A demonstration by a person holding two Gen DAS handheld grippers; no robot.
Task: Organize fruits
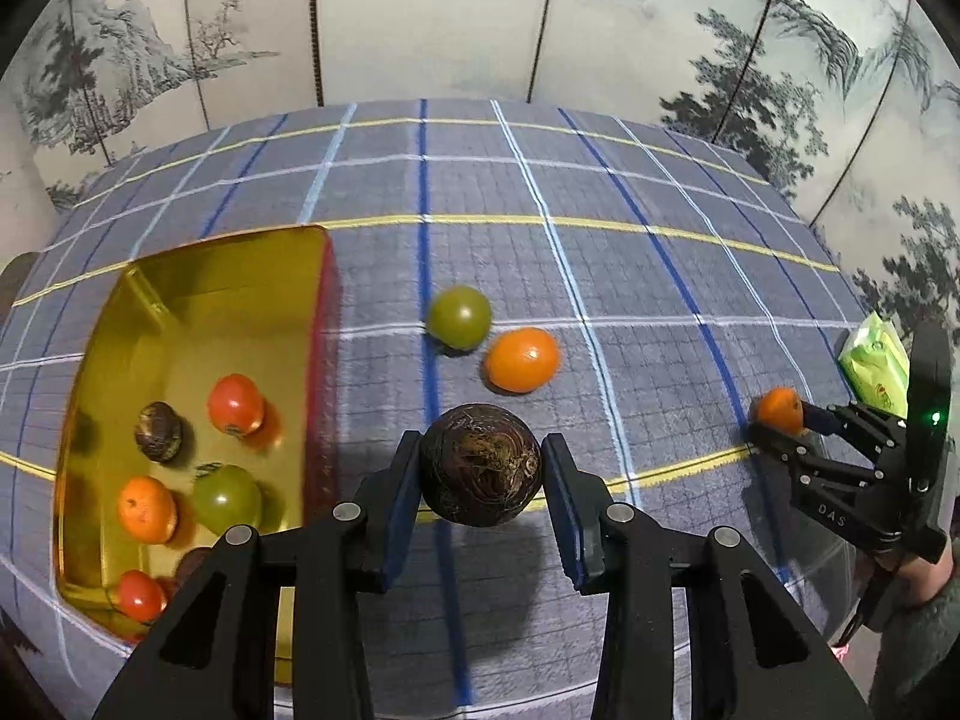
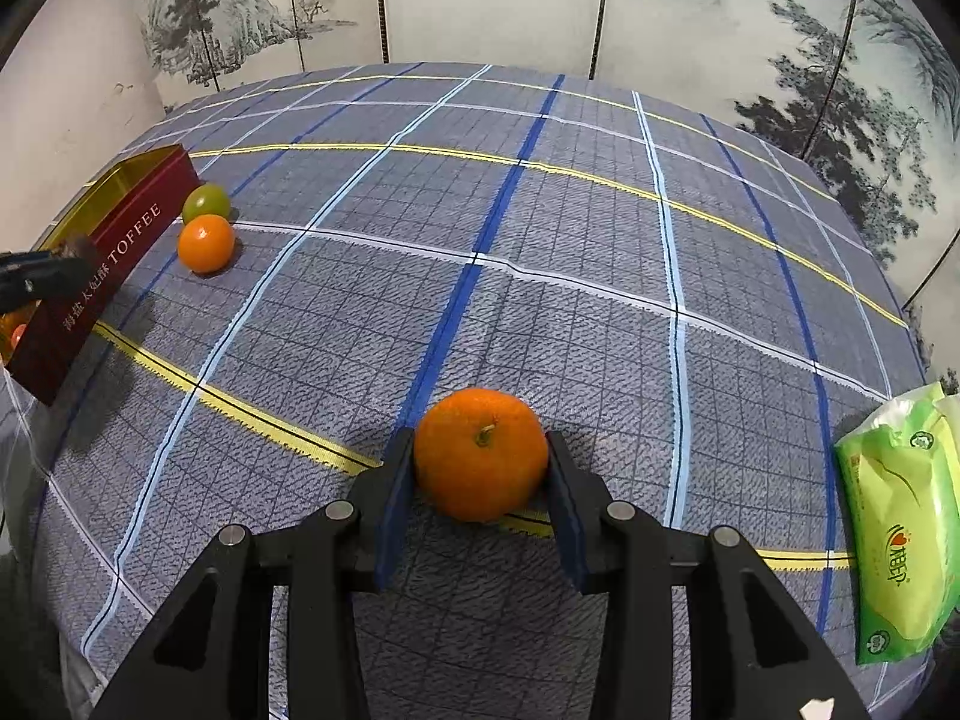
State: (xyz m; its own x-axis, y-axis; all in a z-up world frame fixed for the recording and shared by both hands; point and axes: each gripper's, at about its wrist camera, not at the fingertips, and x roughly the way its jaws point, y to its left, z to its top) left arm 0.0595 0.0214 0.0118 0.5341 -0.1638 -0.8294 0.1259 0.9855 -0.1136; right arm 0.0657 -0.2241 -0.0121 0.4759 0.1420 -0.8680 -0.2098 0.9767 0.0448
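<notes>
My left gripper (image 1: 480, 471) is shut on a dark brown round fruit (image 1: 479, 465), held above the checked cloth just right of a gold-lined red tin (image 1: 198, 294). Inside the tin lie several fruits: a red tomato (image 1: 235, 405), a brown fruit (image 1: 158, 431), an orange (image 1: 146, 509), a green one (image 1: 227, 498). A green fruit (image 1: 459, 317) and an orange (image 1: 521, 359) sit loose on the cloth. My right gripper (image 2: 480, 462) is shut on a mandarin (image 2: 480, 453) low over the cloth; the left wrist view shows this right gripper (image 1: 780, 420) at the far right.
A green pack of wet wipes (image 2: 906, 516) lies at the cloth's right edge. The red tin (image 2: 114, 252) marked TOFFEE stands at the far left in the right wrist view, with the green fruit (image 2: 206, 202) and orange (image 2: 206, 243) beside it. A painted folding screen stands behind the table.
</notes>
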